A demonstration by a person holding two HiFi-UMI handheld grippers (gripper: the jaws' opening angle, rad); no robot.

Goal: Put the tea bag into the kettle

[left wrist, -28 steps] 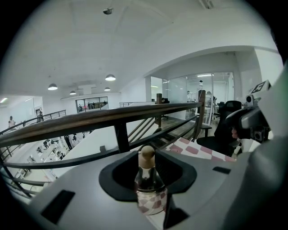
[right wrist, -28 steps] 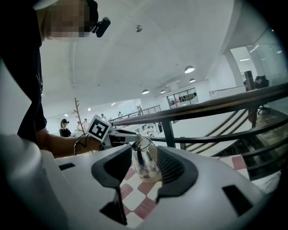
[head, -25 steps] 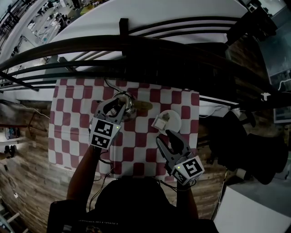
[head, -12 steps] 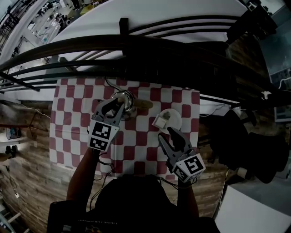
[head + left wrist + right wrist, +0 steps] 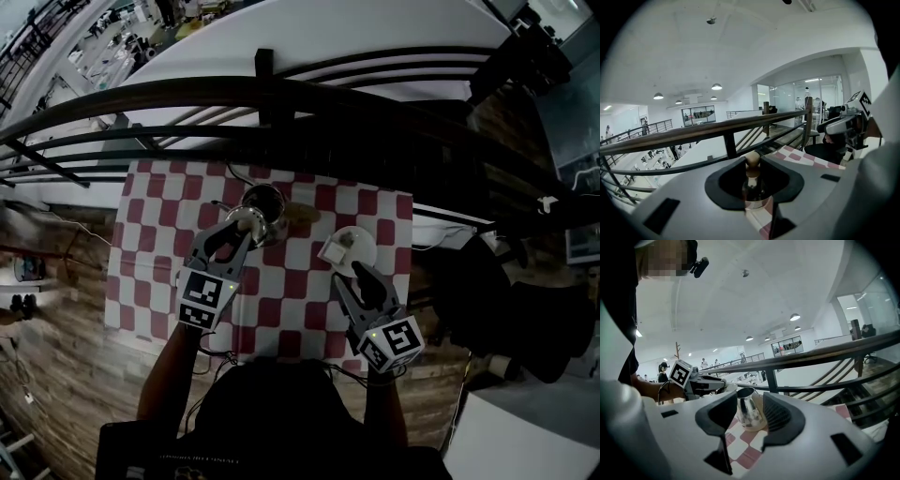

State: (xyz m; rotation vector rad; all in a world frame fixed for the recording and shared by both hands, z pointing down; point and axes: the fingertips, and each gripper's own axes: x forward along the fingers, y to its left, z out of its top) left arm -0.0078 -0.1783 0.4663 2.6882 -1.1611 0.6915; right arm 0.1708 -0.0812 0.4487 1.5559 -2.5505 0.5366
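Observation:
A steel kettle (image 5: 263, 201) stands at the far middle of the checkered table, its mouth uncovered; the right gripper view shows the kettle (image 5: 749, 411) on a tan mat. My left gripper (image 5: 236, 228) is shut on the kettle lid (image 5: 240, 217) by its wooden knob (image 5: 752, 159), holding it just left of and nearer than the kettle. Its jaws have just closed a little on that knob. A white tea bag (image 5: 331, 251) lies on a small white plate (image 5: 357, 242) to the right. My right gripper (image 5: 349, 275) hovers open just short of the plate, with nothing between its jaws.
The red-and-white cloth (image 5: 150, 244) covers the table. A dark railing (image 5: 281, 103) runs right behind the table's far edge, with a drop beyond it. A tan piece (image 5: 300, 214) sticks out beside the kettle. A white cable (image 5: 220, 173) lies at the back.
The left gripper has risen and drawn back from the kettle with the lid in it, so the kettle's mouth now shows open. The right gripper has stayed where it was.

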